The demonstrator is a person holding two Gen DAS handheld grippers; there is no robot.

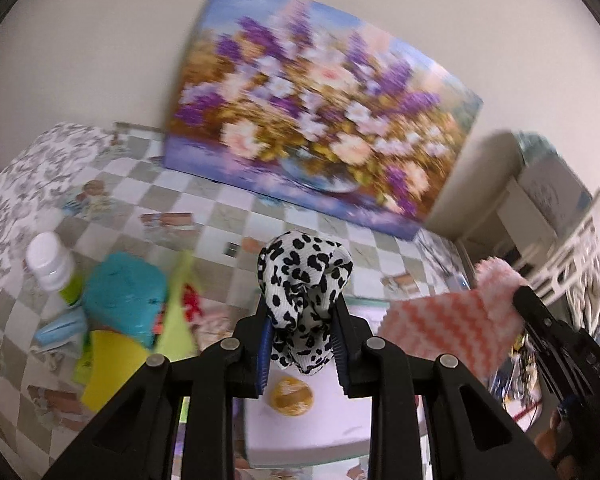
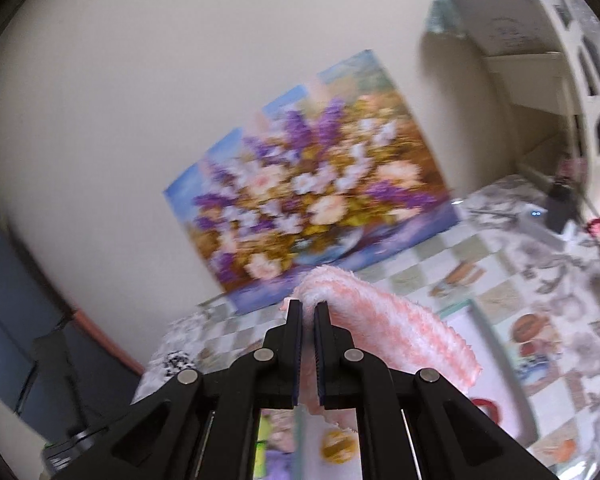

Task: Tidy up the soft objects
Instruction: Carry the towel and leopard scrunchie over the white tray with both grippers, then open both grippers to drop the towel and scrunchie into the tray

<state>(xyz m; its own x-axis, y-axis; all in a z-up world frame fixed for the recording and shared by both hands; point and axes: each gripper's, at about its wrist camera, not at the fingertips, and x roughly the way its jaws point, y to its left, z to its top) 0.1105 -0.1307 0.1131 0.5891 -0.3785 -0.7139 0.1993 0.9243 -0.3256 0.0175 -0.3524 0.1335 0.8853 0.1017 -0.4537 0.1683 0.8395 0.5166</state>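
My left gripper (image 1: 302, 312) is shut on a white scarf with black spots (image 1: 304, 272), bunched up and lifted above the table. My right gripper (image 2: 309, 308) is shut on a pink and white zigzag cloth (image 2: 400, 336), which drapes to the right of its fingers. In the left wrist view that same pink cloth (image 1: 456, 320) hangs at the right, with the right gripper's black finger on its upper right corner. Under both grippers lies a white tray (image 1: 340, 424) with a round yellow object (image 1: 291, 396) in it.
A pile at the left holds a teal cloth (image 1: 124, 296), yellow-green cloths (image 1: 112, 364) and a white-capped bottle (image 1: 52, 264). A flower painting (image 1: 320, 104) leans on the wall behind the chequered tablecloth (image 1: 204, 216). White shelving (image 2: 560, 80) stands at the right.
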